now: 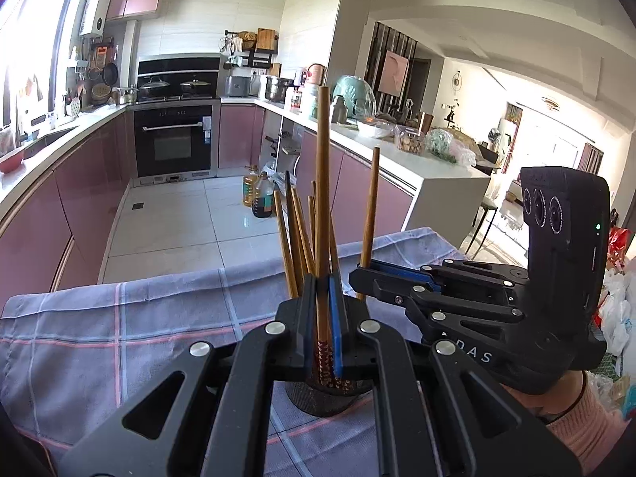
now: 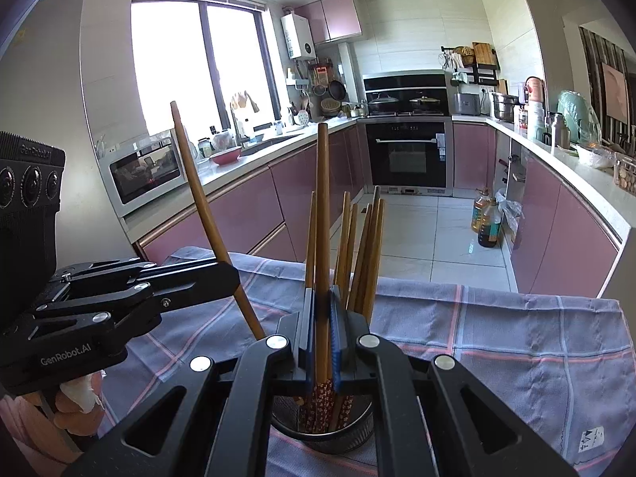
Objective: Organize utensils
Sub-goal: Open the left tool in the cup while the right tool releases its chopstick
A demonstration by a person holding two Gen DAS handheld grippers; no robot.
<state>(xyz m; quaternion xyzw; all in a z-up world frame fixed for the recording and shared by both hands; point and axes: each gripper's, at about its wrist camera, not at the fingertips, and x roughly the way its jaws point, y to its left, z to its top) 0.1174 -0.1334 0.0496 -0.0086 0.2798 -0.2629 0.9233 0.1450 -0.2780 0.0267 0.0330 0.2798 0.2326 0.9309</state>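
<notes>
A dark mesh utensil cup (image 1: 318, 399) (image 2: 322, 435) stands on a checked blue cloth (image 1: 119, 338) (image 2: 516, 357) and holds several brown chopsticks (image 1: 296, 238) (image 2: 367, 254) upright. My left gripper (image 1: 322, 298) is shut on one chopstick (image 1: 322, 198), held upright above the cup, its patterned red end low between the pads. My right gripper (image 2: 322, 310) is shut on another chopstick (image 2: 322, 206), upright over the cup. Each gripper shows in the other's view: the right one (image 1: 363, 274) with its chopstick (image 1: 371, 206), the left one (image 2: 228, 278) with its chopstick (image 2: 202, 202).
The cloth covers a table whose far edge (image 2: 397, 278) drops to the tiled kitchen floor. Oil bottles (image 1: 256, 194) stand on the floor by pink cabinets. A cluttered white counter (image 1: 417, 151) runs along the right; an oven (image 2: 407, 155) is at the back.
</notes>
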